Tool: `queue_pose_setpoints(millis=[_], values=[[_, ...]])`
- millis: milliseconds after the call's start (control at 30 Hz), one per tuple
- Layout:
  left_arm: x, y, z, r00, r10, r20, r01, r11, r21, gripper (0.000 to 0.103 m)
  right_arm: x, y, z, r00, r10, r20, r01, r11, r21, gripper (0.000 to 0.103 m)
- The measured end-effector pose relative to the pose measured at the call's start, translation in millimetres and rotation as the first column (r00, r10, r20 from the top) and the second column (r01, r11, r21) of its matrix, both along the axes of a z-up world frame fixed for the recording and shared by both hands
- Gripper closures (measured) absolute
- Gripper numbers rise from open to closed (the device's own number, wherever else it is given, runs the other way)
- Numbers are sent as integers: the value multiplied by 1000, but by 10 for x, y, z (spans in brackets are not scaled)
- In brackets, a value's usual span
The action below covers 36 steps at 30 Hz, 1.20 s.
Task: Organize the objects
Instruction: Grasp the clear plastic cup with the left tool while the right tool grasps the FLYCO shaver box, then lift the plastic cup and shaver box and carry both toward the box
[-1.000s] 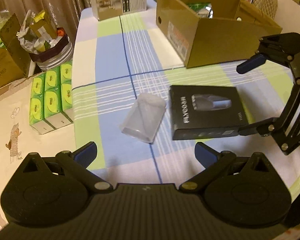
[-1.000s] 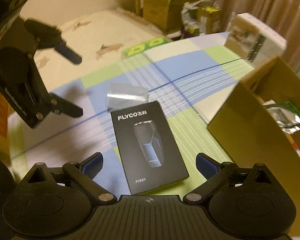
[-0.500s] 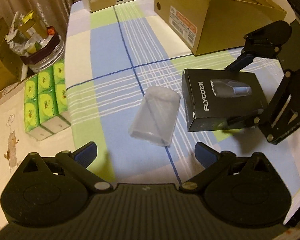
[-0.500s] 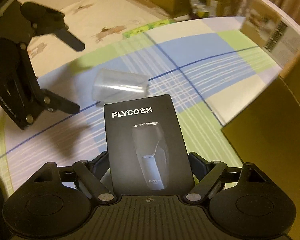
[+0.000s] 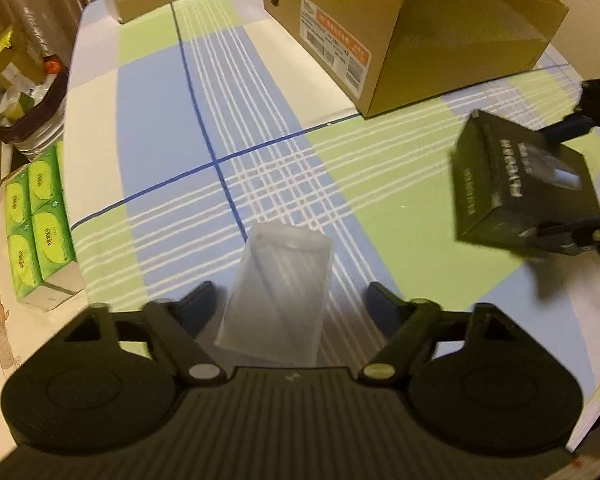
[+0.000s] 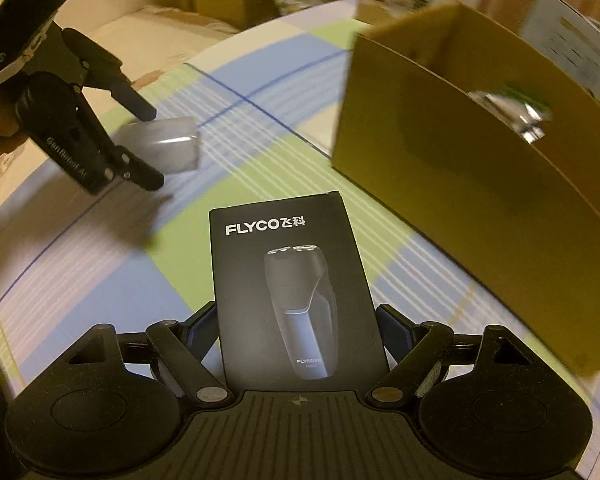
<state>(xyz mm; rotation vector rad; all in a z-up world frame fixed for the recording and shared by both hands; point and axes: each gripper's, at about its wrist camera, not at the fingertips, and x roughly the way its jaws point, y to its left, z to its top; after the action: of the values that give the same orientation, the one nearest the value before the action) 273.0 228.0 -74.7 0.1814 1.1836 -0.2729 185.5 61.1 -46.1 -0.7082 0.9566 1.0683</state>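
Shaver box [image 6: 296, 300]: black FLYCO carton, clamped by its long sides between the pads of the right gripper [image 6: 296, 320]; printed face up, carried clear of the cloth, probably so it can pass over the wall of the carton ahead.
Frosted cup [image 5: 278, 296]: translucent, lying on its side on the checked tablecloth [image 5: 160, 92], between the spread fingers of the left gripper [image 5: 288, 302]; neither pad seen touching it.
Left gripper: jaws wide apart, low over the cup, set astride it as if lining up a grasp across its width.
Right gripper: closed on the shaver box, gripping near its lower end, most of its length jutting forward.
Cardboard box [image 6: 480, 184]: open-topped, just ahead and right of the shaver box; something shiny already inside; likely the collecting place.
Green tissue packs [image 5: 36, 224]: stacked off the table's left edge, well apart from both grippers.
Next, as a guess: shaver box into the cardboard box, cup grasped after.
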Motion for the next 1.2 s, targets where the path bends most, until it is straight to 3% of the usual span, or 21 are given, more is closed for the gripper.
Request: queue_pose_setpoints(millis=[200,400,533,700,867,1067,1200], values=[[74,-72,-36,999,-11,-30,12,999,40,55,86,-212,39,998,-66,-14,66,998,21,23],[-51,-211,-9,998,48,-42,-46,998,42,55,83,-406,104,991,-129,-22,129,991,44,23],[-229,-407,73,994,100,-34,-101,995,-10,56,45,-662,130,977,-208,-51,211,976,56,24],[-475,-797,202,989,149,-13,-150,986,-75,56,-30,-1007,185,939,-333,-85,339,938,73,24],[-709,-1109,353,974,227,9,-223,961,-165,56,-146,-1385,278,894,-438,-96,446,891,86,24],[-1014,-1482,419,957,287,33,-276,942,-190,56,-277,-1722,270,833,-547,-79,551,832,55,24],[-1162,-1639,370,951,308,27,-296,933,-203,56,-302,-1819,251,822,-560,-103,566,824,38,23]])
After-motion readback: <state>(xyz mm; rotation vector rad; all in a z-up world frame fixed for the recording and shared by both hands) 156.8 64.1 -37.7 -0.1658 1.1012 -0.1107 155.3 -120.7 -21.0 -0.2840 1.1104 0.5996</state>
